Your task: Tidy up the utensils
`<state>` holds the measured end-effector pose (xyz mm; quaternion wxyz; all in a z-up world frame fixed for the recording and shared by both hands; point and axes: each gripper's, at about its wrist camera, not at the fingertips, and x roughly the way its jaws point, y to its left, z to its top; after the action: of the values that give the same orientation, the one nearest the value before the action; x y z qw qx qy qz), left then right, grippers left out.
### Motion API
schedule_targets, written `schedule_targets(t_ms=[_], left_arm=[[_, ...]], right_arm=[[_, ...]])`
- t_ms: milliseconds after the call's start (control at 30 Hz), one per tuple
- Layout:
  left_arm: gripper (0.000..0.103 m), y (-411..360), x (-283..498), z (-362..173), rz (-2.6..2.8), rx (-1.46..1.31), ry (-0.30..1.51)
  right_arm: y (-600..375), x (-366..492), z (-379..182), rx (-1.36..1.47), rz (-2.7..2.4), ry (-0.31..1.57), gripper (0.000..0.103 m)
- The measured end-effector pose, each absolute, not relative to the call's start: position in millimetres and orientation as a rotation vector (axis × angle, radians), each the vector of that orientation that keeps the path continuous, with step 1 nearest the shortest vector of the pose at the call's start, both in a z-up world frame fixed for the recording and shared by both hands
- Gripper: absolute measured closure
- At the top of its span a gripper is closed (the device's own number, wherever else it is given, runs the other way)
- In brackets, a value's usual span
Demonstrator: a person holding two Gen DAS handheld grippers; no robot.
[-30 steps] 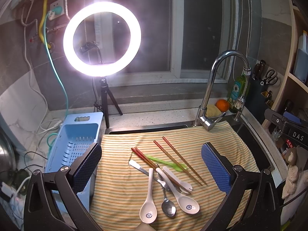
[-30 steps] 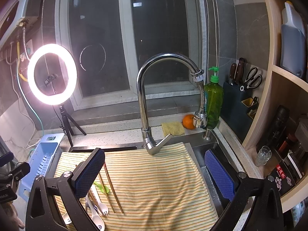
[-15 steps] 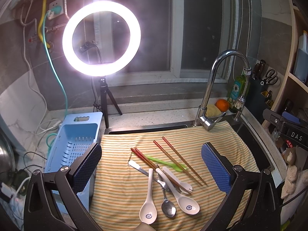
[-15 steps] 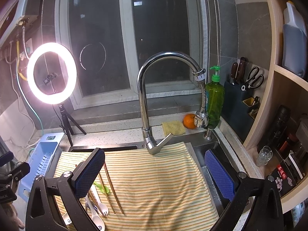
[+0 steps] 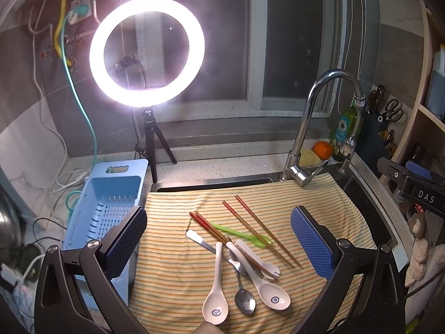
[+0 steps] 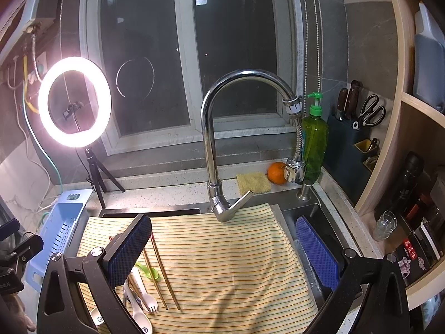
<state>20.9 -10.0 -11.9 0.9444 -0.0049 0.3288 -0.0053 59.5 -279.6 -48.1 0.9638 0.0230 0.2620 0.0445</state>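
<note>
A pale blue slotted plastic basket (image 5: 108, 208) is sitting on the speckled stone desk (image 5: 222, 167) just left of the yellow striped cloth (image 5: 172, 272), and its visible interior is holding nothing; its near end is hiding behind a blue-padded finger (image 5: 125, 245) of the left claw (image 5: 219, 247). Both the left claw and the right claw (image 6: 222, 253) are hanging wide open above the cloth, gripping nothing. The utensils are lying loose on the cloth: two pairs of red-brown wooden chopsticks (image 5: 261, 231), a translucent green plastic spoon (image 5: 242, 233), two white ceramic soup spoons (image 5: 215, 292), a white plastic fork (image 5: 260, 260) and a steel spoon (image 5: 242, 292), overlapping in a heap. In the right wrist view most of this heap is being covered by the claw's left finger (image 6: 128, 253). The dark blue knife block (image 6: 347, 139) is holding knives and scissors (image 6: 370, 111).
</note>
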Motion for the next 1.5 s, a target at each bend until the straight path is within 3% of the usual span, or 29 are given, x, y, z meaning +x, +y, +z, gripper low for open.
schedule_targets(t_ms=[467,833,1100,1233,1333,1433,1500], left_arm=[[0.001,13.3,12.3,-31.7,0.057,-0.043,0.743],[0.001,46.2,-14.9,-76.0,0.131,-0.085,0.871],[0.007,43.9,-25.8,-101.3,0.098,-0.11,0.924],[0.015,36.2,-27.7,-118.8,0.044,-0.121,0.967],[0.019,28.2,-27.5,-132.1,-0.002,-0.125,0.999],[0.035,24.6,-25.1,-146.1,-0.038,-0.139,1.034],[0.04,24.0,-23.5,-153.2,-0.055,-0.149,1.047]], right_arm=[[-253.0,74.1,-68.3,0.022,0.23,0.597,0.001],[-193.2,98.0,-107.6,0.034,0.518,0.797,0.003],[-132.6,113.6,-150.1,0.059,0.718,1.029,0.038],[-110.1,122.0,-179.9,0.083,0.764,1.168,0.06],[-100.0,124.0,-196.0,0.098,0.785,1.233,0.064],[-88.2,123.2,-205.0,0.09,0.807,1.27,0.071],[-82.2,124.0,-211.8,0.083,0.805,1.295,0.074]])
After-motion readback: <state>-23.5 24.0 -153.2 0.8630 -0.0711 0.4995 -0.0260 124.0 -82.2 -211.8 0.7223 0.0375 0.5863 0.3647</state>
